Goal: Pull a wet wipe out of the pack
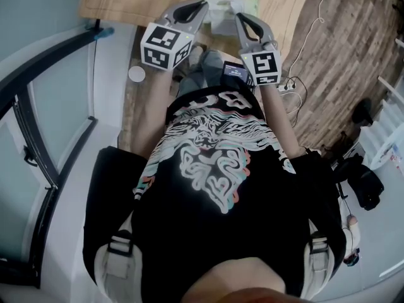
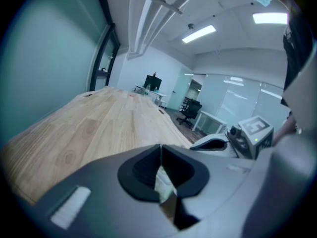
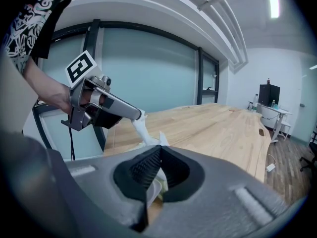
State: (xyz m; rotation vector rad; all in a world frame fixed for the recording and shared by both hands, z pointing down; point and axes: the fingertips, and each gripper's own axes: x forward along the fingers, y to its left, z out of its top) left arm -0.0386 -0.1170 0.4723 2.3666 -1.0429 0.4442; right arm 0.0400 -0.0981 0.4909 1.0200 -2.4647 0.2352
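White wipe (image 3: 141,130) looks soft, damp & light: we've L tongs (image 3: 138,116) pinching its top, R tongs (image 3: 159,155) clamped on pack (image 1: 221,8) edge.

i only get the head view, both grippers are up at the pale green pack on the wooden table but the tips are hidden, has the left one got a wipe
observer: yes. the right gripper view shows the grey left gripper pinching a thin white wet wipe at its tip
operator: is it clear of the pack
observer: cannot tell. the wipe runs down behind the grey right gripper, which hides its lower end
operator: right one holding anything
observer: its jaws are together with something pale between them, likely an edge of the pale green plastic pack
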